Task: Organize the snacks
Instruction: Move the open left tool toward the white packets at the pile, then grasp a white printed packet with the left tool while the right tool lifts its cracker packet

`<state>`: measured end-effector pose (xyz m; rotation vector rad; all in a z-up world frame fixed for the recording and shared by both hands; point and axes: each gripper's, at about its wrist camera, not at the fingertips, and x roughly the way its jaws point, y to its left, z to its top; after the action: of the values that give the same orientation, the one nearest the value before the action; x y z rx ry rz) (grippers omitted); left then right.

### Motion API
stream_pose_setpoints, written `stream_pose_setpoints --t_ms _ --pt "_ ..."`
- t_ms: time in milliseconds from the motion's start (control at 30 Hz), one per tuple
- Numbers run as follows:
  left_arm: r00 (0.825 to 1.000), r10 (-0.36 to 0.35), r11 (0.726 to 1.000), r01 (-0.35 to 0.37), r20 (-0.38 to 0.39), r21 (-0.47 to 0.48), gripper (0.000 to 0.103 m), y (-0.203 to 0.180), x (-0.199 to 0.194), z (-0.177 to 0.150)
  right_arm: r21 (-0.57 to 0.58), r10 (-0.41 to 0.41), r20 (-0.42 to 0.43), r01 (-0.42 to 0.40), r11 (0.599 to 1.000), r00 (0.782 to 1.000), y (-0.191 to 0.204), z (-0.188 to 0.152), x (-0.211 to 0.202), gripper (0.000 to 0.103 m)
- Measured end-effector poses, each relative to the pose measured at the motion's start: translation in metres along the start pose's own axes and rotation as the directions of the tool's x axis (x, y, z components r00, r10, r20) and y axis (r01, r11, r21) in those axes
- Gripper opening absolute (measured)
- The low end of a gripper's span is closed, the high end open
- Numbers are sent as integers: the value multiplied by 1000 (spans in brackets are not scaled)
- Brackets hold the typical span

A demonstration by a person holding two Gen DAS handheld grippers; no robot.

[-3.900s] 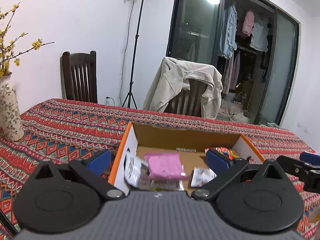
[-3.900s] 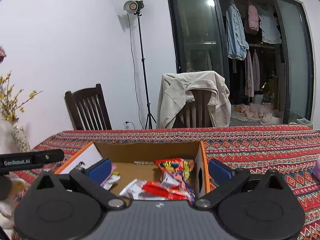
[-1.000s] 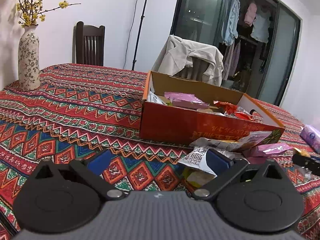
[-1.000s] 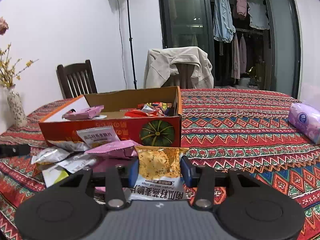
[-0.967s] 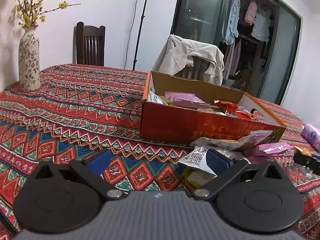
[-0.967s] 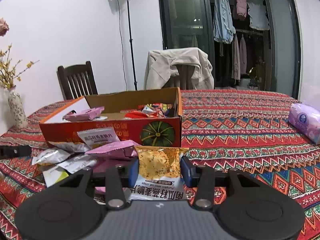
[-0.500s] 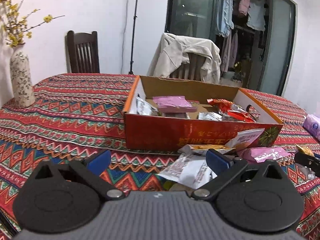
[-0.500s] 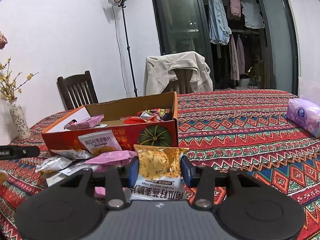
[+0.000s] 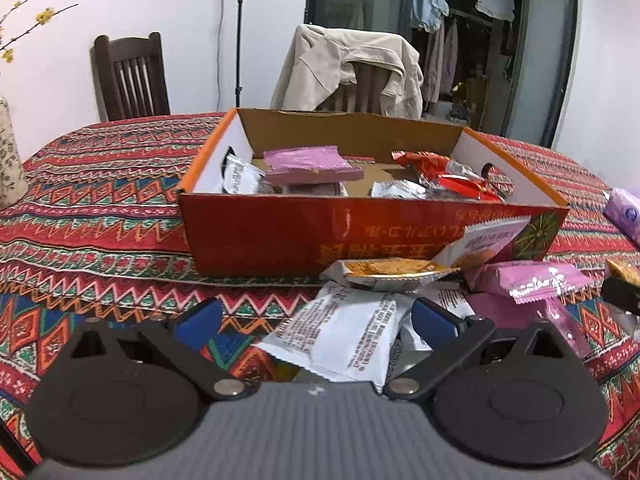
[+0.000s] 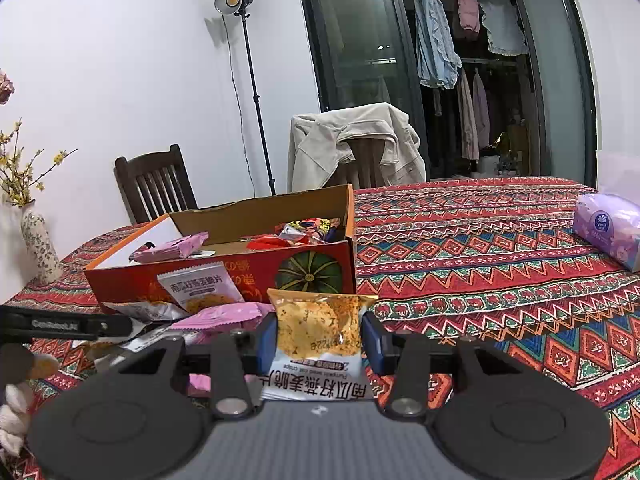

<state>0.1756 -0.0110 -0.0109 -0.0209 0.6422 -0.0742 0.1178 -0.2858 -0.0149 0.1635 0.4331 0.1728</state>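
**Crisp packet pinched on the right, left jaws spread over the loose pile**

Our right hand-held gripper pinches a yellow crisp packet between its two blue pads, which press on the packet's sides. The packet stands upright, just in front of the red cardboard box and a little off its right corner.

Our left hand-held gripper is spread wide, with nothing clamped between its pads. A white snack packet lies flat on the tabletop in the gap; whether the right-hand pad touches it we cannot tell.

The box sits open on the patterned cloth. Inside it we see a pink packet near the left half, silver wrappers beside it, and red wrappers towards the right end. More snacks lie loose against the near wall of the box: a packet with an orange edge, a white packet leaning on the box wall, and pink packets to the right of those.

A purple tissue pack rests well apart at the far right of the tabletop. A flowered vase stands at the left edge.
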Motion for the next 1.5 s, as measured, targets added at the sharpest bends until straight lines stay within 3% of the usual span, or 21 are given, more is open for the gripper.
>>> stream_pose_setpoints --t_ms 333,1067,1500 --pt "998 -70 997 70 0 -27 63 6 3 -3 -3 -2 -1 2 1000 1000 1 -1 1 43" --pt "990 -44 990 61 136 -123 63 28 -50 -5 -15 19 42 -19 1000 999 5 2 -2 43" --pt "969 -51 992 78 243 -103 63 24 -78 32 -80 31 116 -22 997 993 24 43 -17 43"
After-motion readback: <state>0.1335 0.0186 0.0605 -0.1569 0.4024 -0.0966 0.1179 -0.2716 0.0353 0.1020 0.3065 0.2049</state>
